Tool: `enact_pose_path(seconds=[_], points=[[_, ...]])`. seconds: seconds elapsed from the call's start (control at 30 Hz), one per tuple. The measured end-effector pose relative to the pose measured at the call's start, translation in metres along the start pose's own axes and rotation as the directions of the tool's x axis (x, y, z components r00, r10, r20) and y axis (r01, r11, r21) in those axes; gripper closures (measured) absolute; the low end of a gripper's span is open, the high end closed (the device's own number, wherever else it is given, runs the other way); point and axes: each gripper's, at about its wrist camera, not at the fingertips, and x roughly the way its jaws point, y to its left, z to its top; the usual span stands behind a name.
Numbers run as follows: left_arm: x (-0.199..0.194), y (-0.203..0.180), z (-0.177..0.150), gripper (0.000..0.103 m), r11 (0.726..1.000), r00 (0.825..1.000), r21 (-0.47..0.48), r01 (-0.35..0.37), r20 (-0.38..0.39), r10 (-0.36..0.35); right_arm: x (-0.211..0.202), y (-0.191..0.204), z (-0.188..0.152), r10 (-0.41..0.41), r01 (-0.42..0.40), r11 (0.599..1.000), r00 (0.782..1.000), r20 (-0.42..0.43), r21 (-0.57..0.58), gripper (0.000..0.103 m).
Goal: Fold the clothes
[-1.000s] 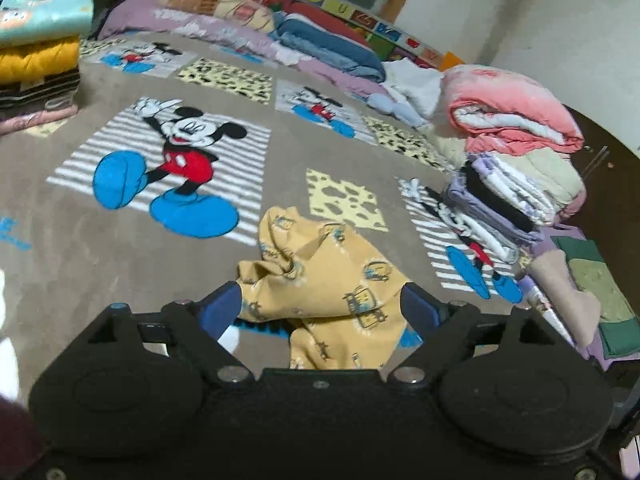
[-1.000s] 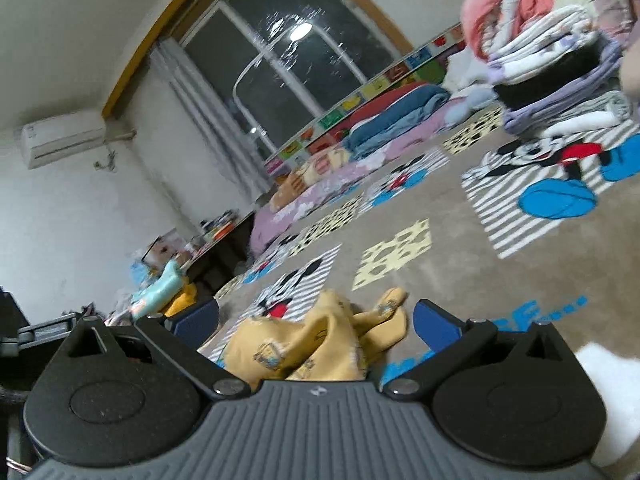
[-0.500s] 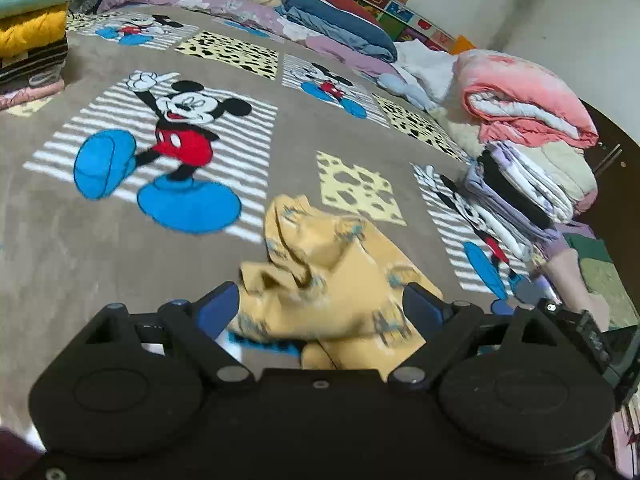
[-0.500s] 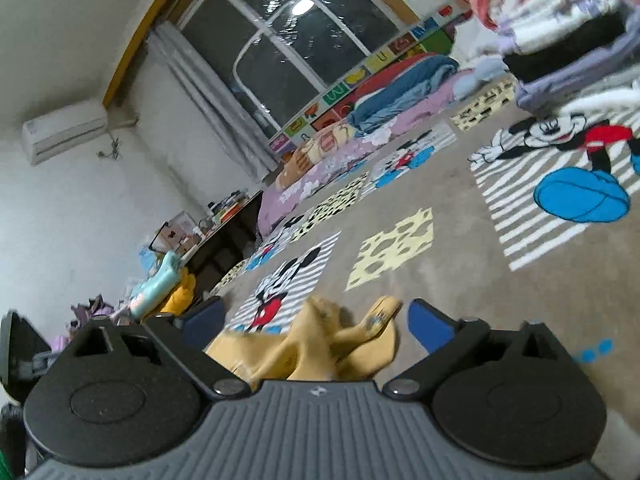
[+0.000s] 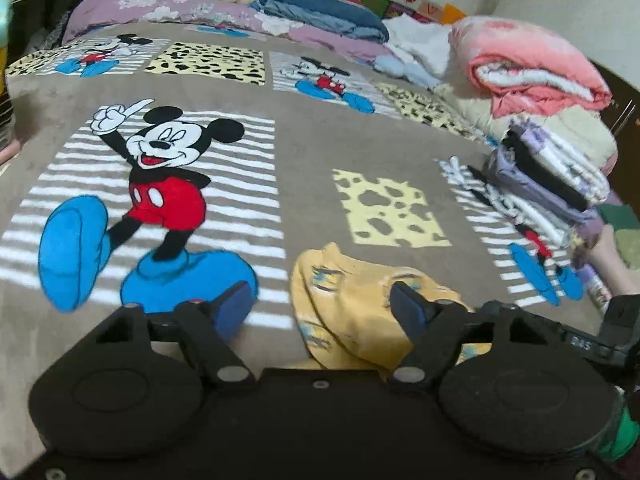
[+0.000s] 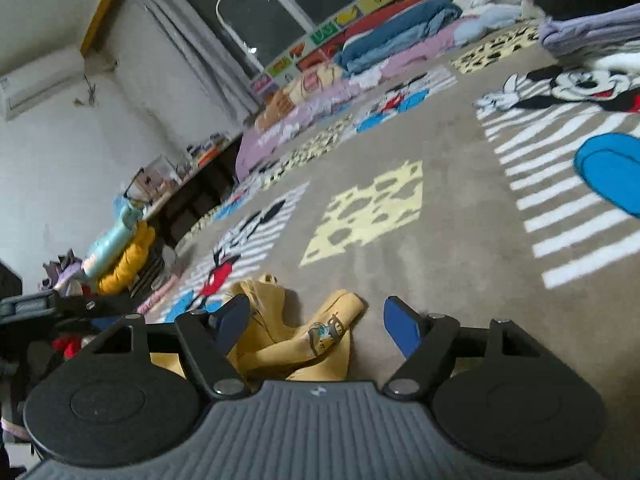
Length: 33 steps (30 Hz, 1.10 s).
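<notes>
Tongs, left (image 5: pixel 322 306) and right (image 6: pixel 316 316), are being held wide apart over yellow pajamas (image 5: pixel 352 312) lying crumpled on the Mickey Mouse blanket (image 5: pixel 304 152).

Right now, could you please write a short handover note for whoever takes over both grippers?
Left gripper: open, holding nothing, low over the yellow garment.
Right gripper: open, holding nothing, the same garment between its fingers.
The garment lies crumpled on the cartoon blanket. Folded stacks sit at the blanket's right edge.
Done: nothing on this piece.
Left: grasp it, spread it flat, fold it.
</notes>
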Motion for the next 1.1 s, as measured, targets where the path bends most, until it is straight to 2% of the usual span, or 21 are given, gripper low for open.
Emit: enact_pose_path(seconds=[0.17,0.4,0.57,0.6,0.67,0.7,0.73,0.77,0.83,0.93,1.1], points=[[0.030,0.009,0.009,0.032,1.000,0.999,0.027,0.005,-0.050,-0.004,0.020,0.000,-0.001,-0.029,0.026,0.998,0.998,-0.060,-0.050,0.029],[0.065,0.005,0.012,0.040,0.993,0.994,0.116,0.036,-0.102,-0.024,0.030,-0.010,0.002,-0.030,0.029,0.999,0.998,-0.057,-0.021,0.035],[0.090,0.014,0.016,0.042,0.994,0.991,0.097,0.054,-0.123,-0.042,0.037,-0.006,0.002,-0.034,0.030,0.998,0.997,-0.067,-0.062,0.035],[0.093,0.014,0.017,0.042,0.994,0.991,0.096,0.058,-0.124,-0.046,0.038,-0.006,0.002,-0.034,0.029,0.997,0.997,-0.068,-0.066,0.037],[0.096,0.013,0.019,0.042,0.993,0.991,0.094,0.072,-0.121,-0.061,0.038,-0.006,0.003,-0.031,0.027,0.998,0.997,-0.071,-0.059,0.050],[0.097,0.012,0.020,0.047,0.992,0.991,0.095,0.079,-0.119,-0.067,0.039,-0.007,0.003,-0.029,0.025,0.998,0.997,-0.072,-0.053,0.064],[0.097,0.012,0.020,0.060,0.992,0.991,0.097,0.076,-0.116,-0.065,0.039,-0.008,0.003,-0.025,0.021,0.999,0.997,-0.074,-0.049,0.078],[0.097,0.011,0.021,0.065,0.992,0.992,0.099,0.072,-0.113,-0.061,0.039,-0.008,0.003,-0.021,0.017,0.999,0.997,-0.077,-0.045,0.081],[0.095,0.011,0.021,0.096,0.991,0.991,0.093,0.092,-0.109,-0.082,0.039,-0.006,0.002,-0.017,0.013,0.999,0.997,-0.077,-0.052,0.088],[0.080,0.006,0.021,0.098,0.989,0.994,0.110,0.097,-0.071,-0.089,0.037,-0.003,0.002,-0.012,0.007,0.998,0.998,-0.069,-0.067,0.089],[0.035,-0.004,0.021,0.098,0.985,0.994,0.143,0.101,0.015,-0.104,0.009,0.009,0.010,0.032,-0.026,0.994,0.998,0.051,-0.103,0.090]])
